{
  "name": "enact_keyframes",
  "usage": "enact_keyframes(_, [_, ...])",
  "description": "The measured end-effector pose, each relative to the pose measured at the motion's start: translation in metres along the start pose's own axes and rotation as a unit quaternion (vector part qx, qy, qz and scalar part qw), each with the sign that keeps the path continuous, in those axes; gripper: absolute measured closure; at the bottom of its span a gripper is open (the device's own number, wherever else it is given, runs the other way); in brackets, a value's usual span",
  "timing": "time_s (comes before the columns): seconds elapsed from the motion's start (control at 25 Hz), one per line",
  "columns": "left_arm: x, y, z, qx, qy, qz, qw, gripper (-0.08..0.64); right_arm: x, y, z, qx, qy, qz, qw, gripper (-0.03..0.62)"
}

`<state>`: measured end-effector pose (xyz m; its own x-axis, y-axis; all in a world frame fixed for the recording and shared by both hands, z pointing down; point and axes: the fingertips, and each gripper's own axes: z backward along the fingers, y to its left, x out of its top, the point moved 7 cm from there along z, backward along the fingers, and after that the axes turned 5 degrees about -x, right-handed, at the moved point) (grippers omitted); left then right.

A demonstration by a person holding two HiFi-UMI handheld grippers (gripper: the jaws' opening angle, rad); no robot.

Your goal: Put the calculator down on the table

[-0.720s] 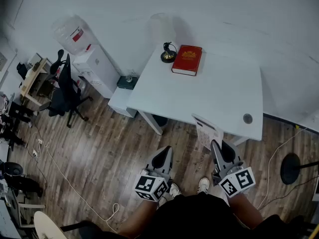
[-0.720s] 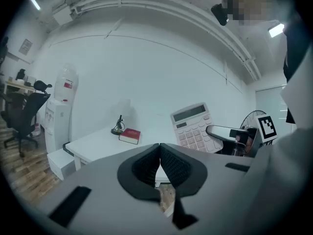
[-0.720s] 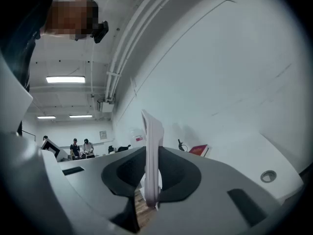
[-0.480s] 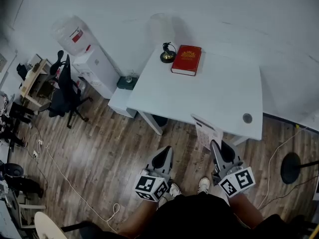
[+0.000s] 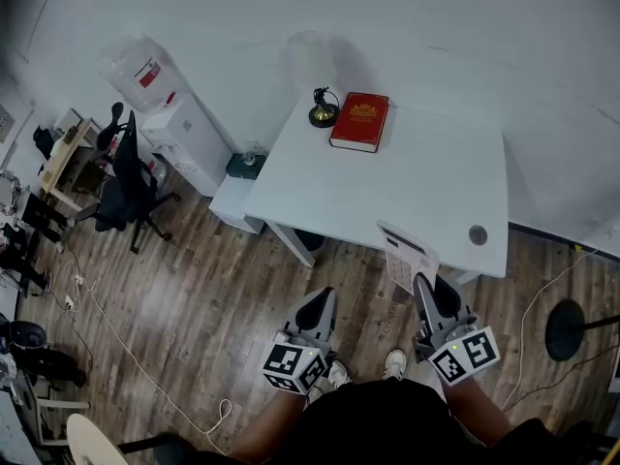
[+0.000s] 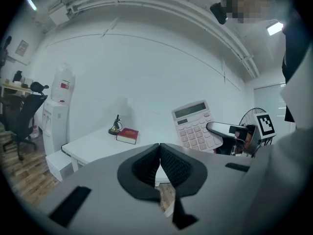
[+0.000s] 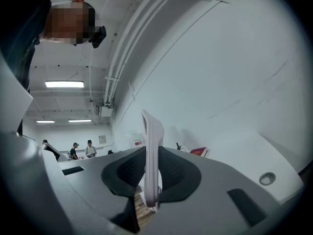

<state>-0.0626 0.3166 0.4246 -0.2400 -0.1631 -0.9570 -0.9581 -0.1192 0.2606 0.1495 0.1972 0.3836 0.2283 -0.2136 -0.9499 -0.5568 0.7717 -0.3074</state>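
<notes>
A white calculator [image 5: 407,257] stands on edge in my right gripper [image 5: 423,289], just above the near edge of the white table [image 5: 426,182]. In the right gripper view the calculator [image 7: 152,155] shows edge-on, and both pads of the right gripper [image 7: 152,148] press on it. My left gripper [image 5: 315,313] hangs over the wooden floor in front of the table, shut and empty; its tips [image 6: 160,145] meet. From the left gripper view the calculator [image 6: 194,126] shows its keys at the right.
A red book [image 5: 358,121] and a small brass ornament [image 5: 323,109] sit at the table's far left. A round cable hole [image 5: 478,234] is near the front right corner. A water dispenser [image 5: 145,71], an office chair [image 5: 126,177] and a fan base [image 5: 565,327] stand around.
Almost nothing differs: the head view has shifted slightly, and both grippers sit a little lower in it. The right gripper's hold on the calculator is unchanged.
</notes>
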Motion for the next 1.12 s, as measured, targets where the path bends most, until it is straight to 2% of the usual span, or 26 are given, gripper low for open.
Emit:
enact_keyframes(0.4, [0.009,-0.008,-0.045,0.007,-0.002,-0.022,0.9997,0.54,0.011,-0.043,-0.003,-0.01,-0.006,0.016,1.0,0.503])
enact_keyframes(0.72, [0.009,-0.022,-0.084,0.01,-0.005,-0.02,0.9997,0.54,0.023,-0.084,-0.002,-0.018,-0.01,0.026,0.999,0.503])
enact_keyframes(0.92, [0.011,-0.018,-0.108,-0.01,0.001,-0.022,0.9997,0.54,0.021,-0.093,-0.015,-0.028,-0.01,0.039,0.999,0.503])
enact_keyframes(1.12, [0.017,0.009,-0.133,-0.04,0.007,-0.027,0.9988,0.54,0.015,-0.095,-0.041,-0.052,-0.012,0.044,0.998,0.503])
